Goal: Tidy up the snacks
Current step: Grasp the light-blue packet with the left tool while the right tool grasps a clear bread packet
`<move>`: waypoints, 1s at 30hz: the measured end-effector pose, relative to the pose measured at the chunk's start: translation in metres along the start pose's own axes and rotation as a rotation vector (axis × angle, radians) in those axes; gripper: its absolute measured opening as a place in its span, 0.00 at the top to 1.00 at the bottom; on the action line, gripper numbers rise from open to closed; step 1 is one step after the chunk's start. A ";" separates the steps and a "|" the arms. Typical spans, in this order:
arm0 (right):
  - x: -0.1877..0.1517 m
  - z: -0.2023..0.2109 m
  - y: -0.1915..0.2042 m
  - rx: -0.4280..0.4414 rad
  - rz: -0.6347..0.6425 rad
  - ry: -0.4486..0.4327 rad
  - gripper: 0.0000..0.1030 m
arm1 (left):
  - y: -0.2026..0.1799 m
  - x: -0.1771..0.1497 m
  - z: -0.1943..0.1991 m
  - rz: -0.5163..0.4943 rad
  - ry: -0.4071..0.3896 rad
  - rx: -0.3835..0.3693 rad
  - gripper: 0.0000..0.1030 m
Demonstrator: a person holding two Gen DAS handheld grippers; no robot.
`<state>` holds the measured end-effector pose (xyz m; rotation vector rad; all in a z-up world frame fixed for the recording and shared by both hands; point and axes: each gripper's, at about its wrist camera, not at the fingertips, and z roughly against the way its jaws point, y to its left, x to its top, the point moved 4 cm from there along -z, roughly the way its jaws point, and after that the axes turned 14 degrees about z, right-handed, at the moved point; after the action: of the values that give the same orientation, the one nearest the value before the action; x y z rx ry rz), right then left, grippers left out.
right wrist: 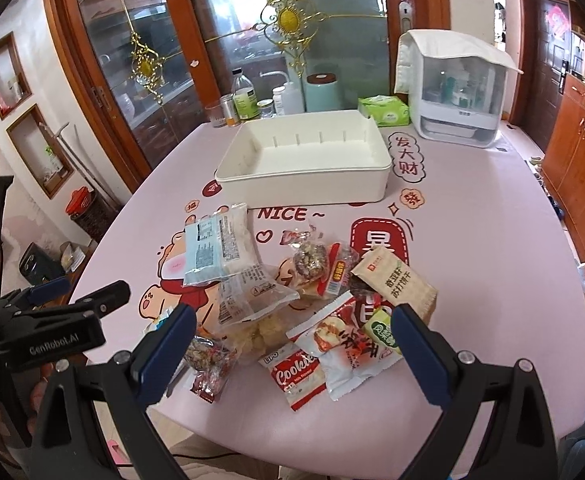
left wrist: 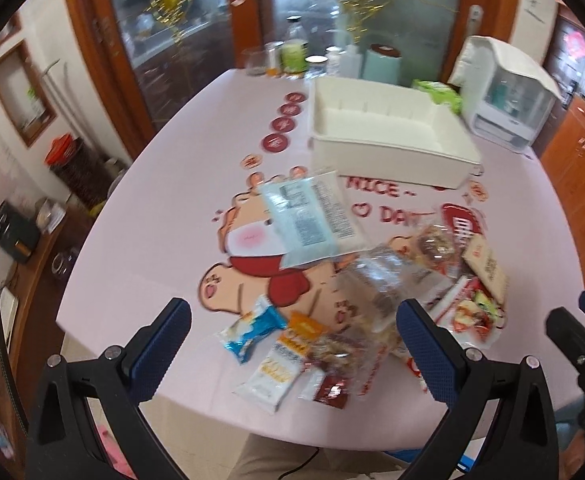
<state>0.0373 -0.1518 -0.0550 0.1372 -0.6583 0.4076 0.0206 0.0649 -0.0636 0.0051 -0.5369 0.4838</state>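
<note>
A heap of snack packets lies on the pink table's near side. A pale blue packet (left wrist: 310, 220) (right wrist: 218, 246) lies furthest back. A clear bag of puffs (right wrist: 252, 300), a red Cookies pack (right wrist: 296, 372), a tan cracker pack (right wrist: 396, 282) and a blue-white bar (left wrist: 252, 328) are among them. An empty cream bin (left wrist: 388, 136) (right wrist: 308, 160) stands behind the heap. My left gripper (left wrist: 292, 344) is open, above the table's near edge. My right gripper (right wrist: 292, 344) is open over the heap's front. Neither holds anything.
Bottles and jars (right wrist: 248, 100) stand at the table's far edge. A green tissue pack (right wrist: 384, 110) and a white covered appliance (right wrist: 452, 88) stand at the back right. Glass cabinet doors are behind the table. Wooden cupboards (right wrist: 580, 152) line the right.
</note>
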 end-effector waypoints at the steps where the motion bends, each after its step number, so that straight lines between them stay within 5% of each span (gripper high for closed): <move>1: 0.001 -0.003 0.000 0.005 -0.001 0.006 0.04 | 0.006 0.002 -0.004 0.007 0.005 0.017 0.01; 11: 0.002 -0.066 0.008 0.108 0.006 0.143 0.04 | 0.028 0.030 -0.063 0.040 0.089 0.045 0.01; 21: 0.029 -0.138 0.046 0.155 0.169 0.218 0.04 | 0.004 0.071 -0.153 0.034 0.229 0.010 0.01; 30: 0.012 -0.213 0.076 0.163 0.340 0.403 0.04 | -0.021 0.086 -0.230 0.021 0.376 0.052 0.01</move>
<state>0.1352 -0.0248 -0.2157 0.0937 -0.2477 0.7937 0.2072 0.1143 -0.2169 -0.0407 -0.1560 0.5046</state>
